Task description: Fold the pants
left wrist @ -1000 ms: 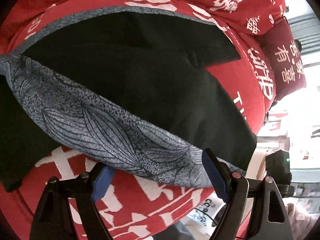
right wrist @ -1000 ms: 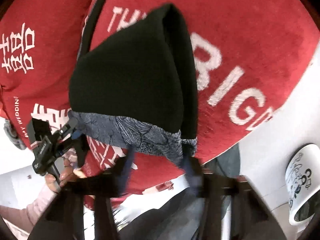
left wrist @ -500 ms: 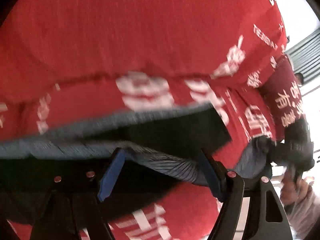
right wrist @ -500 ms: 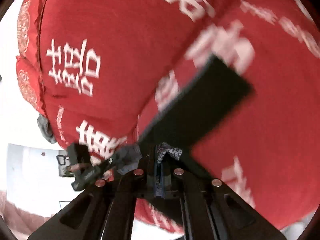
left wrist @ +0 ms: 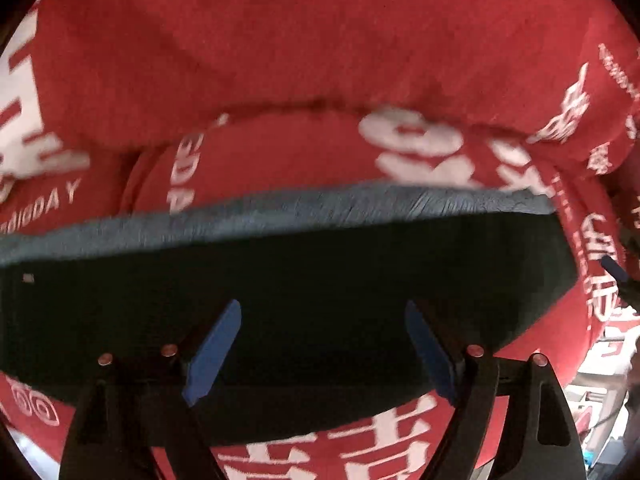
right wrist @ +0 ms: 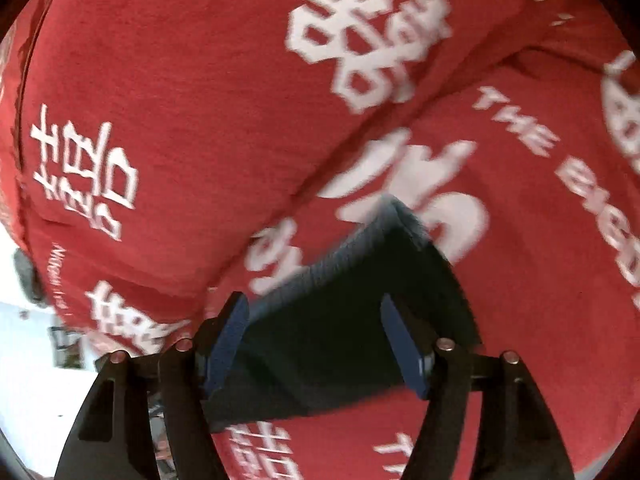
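Black pants lie folded flat on a red bedspread printed with white characters and English lettering, their grey patterned band forming the far edge of the fold. The left tool sits low over the near part of the dark cloth, its blue-padded fingers spread wide apart with nothing held between them. Seen from the right wrist, the right tool is likewise spread open over the end of the pants, the grey band running away along the left edge of the fold. A raised fold of the bedspread rises behind the garment. No containers show in either view.
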`<state>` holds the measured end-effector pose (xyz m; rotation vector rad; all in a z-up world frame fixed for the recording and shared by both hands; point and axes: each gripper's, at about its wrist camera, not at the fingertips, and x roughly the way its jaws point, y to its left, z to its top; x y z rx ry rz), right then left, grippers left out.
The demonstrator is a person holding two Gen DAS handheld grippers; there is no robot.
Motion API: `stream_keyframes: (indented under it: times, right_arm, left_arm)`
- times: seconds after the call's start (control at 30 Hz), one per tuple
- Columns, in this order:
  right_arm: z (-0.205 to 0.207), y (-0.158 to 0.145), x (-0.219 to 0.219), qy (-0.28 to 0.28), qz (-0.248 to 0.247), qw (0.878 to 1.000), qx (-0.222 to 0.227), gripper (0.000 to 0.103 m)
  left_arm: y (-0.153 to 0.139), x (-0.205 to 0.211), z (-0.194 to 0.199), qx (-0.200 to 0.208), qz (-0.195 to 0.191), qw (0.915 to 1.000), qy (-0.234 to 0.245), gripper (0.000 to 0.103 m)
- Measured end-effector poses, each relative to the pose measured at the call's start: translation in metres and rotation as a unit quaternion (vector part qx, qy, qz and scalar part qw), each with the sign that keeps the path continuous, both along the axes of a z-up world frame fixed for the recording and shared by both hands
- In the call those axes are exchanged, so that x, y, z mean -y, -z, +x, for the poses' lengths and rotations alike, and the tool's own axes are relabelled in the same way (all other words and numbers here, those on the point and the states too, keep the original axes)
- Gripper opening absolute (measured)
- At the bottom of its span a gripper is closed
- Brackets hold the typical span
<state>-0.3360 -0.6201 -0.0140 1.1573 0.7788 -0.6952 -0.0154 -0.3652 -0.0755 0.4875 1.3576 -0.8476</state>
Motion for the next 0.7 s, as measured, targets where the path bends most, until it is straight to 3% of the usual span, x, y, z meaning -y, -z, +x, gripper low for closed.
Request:
stream_keyframes:
  times: [0.1, 0.2, 0.27, 0.3, 0.43, 0.47, 0.57, 0.63, 0.7]
  right_arm:
    - [-0.025, 0.018, -0.010, 0.041, 0.019, 0.998, -0.036, 0.072]
    - [-0.035, 0.053, -0.002, 0.064, 0.078, 0.995, -0.016, 0.062]
    - [-0.033, 0.074, 0.008, 0.077, 0.100, 0.992, -0.008, 0.039]
    - [-0.030, 0.081, 0.011, 0.082, 0.115, 0.990, -0.004, 0.008]
    - [-0.010, 0.051, 0.016, 0.044, 0.068, 0.996, 0.044, 0.007]
    - [-0.006, 0.047, 0.016, 0.031, 0.064, 0.997, 0.025, 0.007]
    - [-0.009, 0.074, 0.017, 0.017, 0.109, 0.994, -0.025, 0.008]
    - [-0.015, 0.085, 0.017, 0.012, 0.129, 0.990, -0.054, 0.014]
    - [-0.022, 0.070, 0.013, 0.020, 0.095, 0.993, -0.069, 0.015]
  left_arm:
    - [0.016, -0.006, -0.006, 0.000, 0.021, 0.9998, -0.002, 0.085]
    - [0.027, -0.006, -0.012, 0.006, 0.032, 0.9995, -0.001, 0.085]
    - [0.030, -0.005, -0.014, 0.008, 0.037, 0.9993, -0.006, 0.085]
    - [0.028, -0.005, -0.015, 0.009, 0.036, 0.9993, -0.010, 0.085]
    - [0.015, -0.007, -0.016, 0.028, 0.019, 0.9994, -0.012, 0.085]
    - [0.015, -0.007, -0.015, 0.030, 0.024, 0.9992, -0.012, 0.085]
    - [0.021, -0.007, -0.010, 0.032, 0.045, 0.9982, -0.023, 0.085]
    - [0.015, -0.006, -0.003, 0.036, 0.040, 0.9979, -0.036, 0.085]
    - [0.008, -0.002, 0.001, 0.050, 0.029, 0.9976, -0.037, 0.085]
